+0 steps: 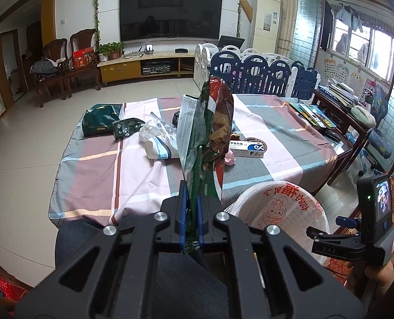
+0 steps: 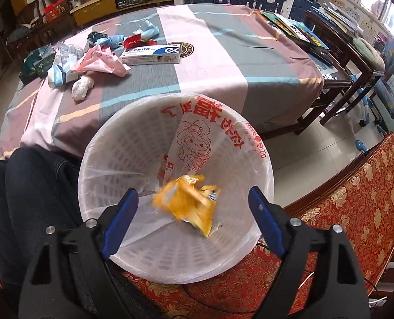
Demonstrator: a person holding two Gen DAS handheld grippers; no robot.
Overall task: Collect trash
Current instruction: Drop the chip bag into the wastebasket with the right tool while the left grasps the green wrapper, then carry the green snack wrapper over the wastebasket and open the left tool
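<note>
My left gripper [image 1: 191,199] is shut on a green and red snack wrapper [image 1: 210,133], held upright above the table's near edge. The white bin [image 1: 279,207] with a printed plastic liner stands to its right. In the right wrist view my right gripper [image 2: 194,207] is open, right above the bin [image 2: 111,143]. A yellow wrapper [image 2: 189,202], blurred, is between the fingers inside the bin's mouth, free of the pads. More trash lies on the table: a pink bag [image 2: 104,61], a white crumpled wad [image 2: 81,87], a blue and white carton [image 2: 151,54].
The table [image 1: 276,138] has a pink and grey checked cloth. On it lie dark green bags [image 1: 104,119], clear plastic [image 1: 157,130] and books [image 1: 313,114] at the far right. A red patterned sofa [image 2: 356,202] is at the right. My knees [image 2: 32,186] are beside the bin.
</note>
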